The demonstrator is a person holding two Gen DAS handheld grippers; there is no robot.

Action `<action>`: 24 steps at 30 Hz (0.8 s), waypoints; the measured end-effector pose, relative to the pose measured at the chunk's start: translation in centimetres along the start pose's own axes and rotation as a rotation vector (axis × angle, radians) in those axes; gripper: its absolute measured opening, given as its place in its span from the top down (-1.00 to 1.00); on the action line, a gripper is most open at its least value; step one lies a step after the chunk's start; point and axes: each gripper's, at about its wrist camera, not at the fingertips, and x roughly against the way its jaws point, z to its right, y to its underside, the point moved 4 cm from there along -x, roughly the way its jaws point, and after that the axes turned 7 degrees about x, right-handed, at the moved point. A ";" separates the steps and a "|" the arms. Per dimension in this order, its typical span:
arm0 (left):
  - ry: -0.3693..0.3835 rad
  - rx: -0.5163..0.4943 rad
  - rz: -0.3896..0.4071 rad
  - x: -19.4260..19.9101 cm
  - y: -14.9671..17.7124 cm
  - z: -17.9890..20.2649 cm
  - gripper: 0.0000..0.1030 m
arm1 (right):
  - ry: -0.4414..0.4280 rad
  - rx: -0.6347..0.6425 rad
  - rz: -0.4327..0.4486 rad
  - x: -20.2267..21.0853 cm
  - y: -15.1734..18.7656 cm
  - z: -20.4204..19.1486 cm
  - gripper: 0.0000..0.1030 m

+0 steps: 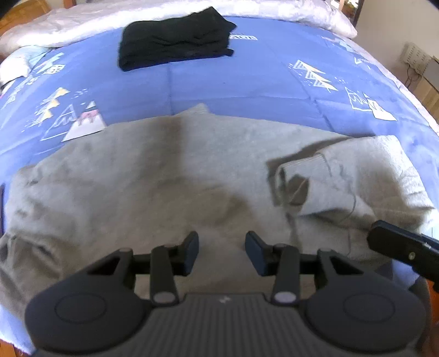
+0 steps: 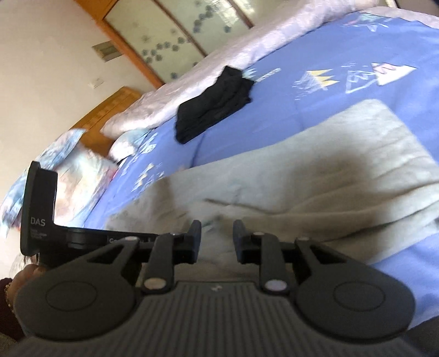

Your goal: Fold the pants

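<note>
Both grippers, left gripper (image 1: 221, 251) and right gripper (image 2: 216, 237), hover with jaws apart and empty over half-folded grey pants (image 1: 153, 181) on the bed (image 1: 247, 82); next, probably grasp an edge for another fold.

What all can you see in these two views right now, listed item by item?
grey pants: one, light grey, spread across the near part of the bed, one end folded over at the right.
black pants: one, black, folded, far side of the bed near the white quilt.
bedspread: one, blue with printed shapes, covering the bed.
white quilt: one, bunched along the far edge.
pillow: one, pale floral, at the head of the bed.
wooden furniture: brown, beside the bed.
left tongs: black, open above the grey pants.
right tongs: black, open, low over the pants' edge.
</note>
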 end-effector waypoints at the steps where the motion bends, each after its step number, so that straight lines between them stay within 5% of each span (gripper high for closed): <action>1: 0.000 0.008 0.006 0.3 0.2 -0.6 0.22 | 0.000 0.019 -0.010 -0.5 0.0 -0.7 0.44; 13: -0.013 0.093 0.070 1.5 2.0 -6.5 0.16 | 0.040 0.062 -0.081 -2.9 1.4 -3.2 0.44; 24: 0.018 0.090 0.097 1.6 2.6 -7.5 0.11 | 0.182 -0.024 -0.180 -4.7 3.5 -2.0 0.38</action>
